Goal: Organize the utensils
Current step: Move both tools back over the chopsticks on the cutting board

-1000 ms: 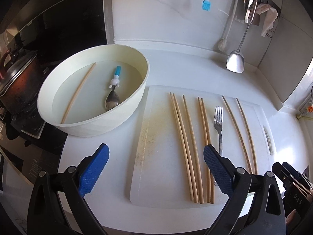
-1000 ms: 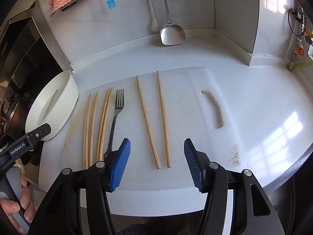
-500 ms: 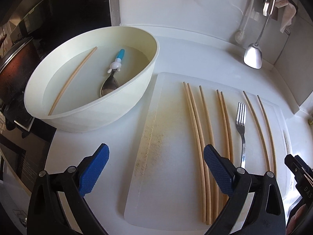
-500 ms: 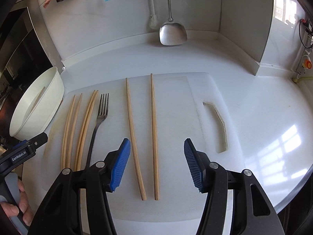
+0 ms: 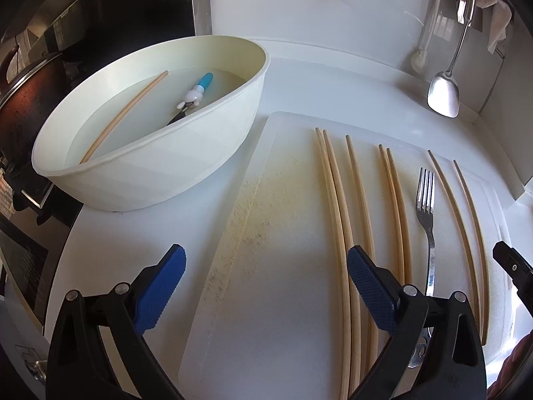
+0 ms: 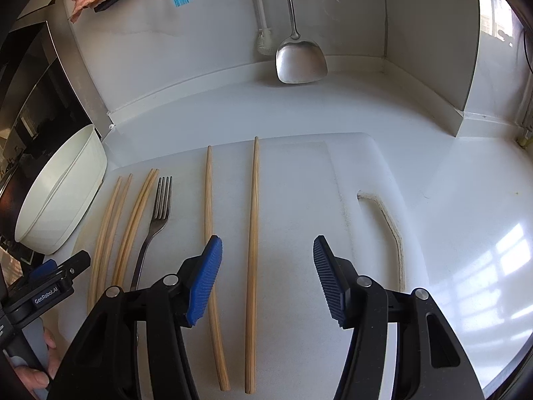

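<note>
While one fork (image 5: 427, 213) rests, seven chopsticks (image 5: 336, 200) flank it.

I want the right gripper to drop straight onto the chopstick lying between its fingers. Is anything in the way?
Nothing visible. The right gripper is open over the cutting board, the chopstick lies bare between its fingers, and its neighbor chopstick lies apart.

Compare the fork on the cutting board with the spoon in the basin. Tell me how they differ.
The fork lies flat on the cutting board among chopsticks; the spoon sits in the white basin, in water. The fork is all bare metal; the spoon has a blue handle with a small white figure. The fork shows in full length apart from its handle end, while the basin rim hides part of the spoon's bowl. Neither is gripped.
</note>
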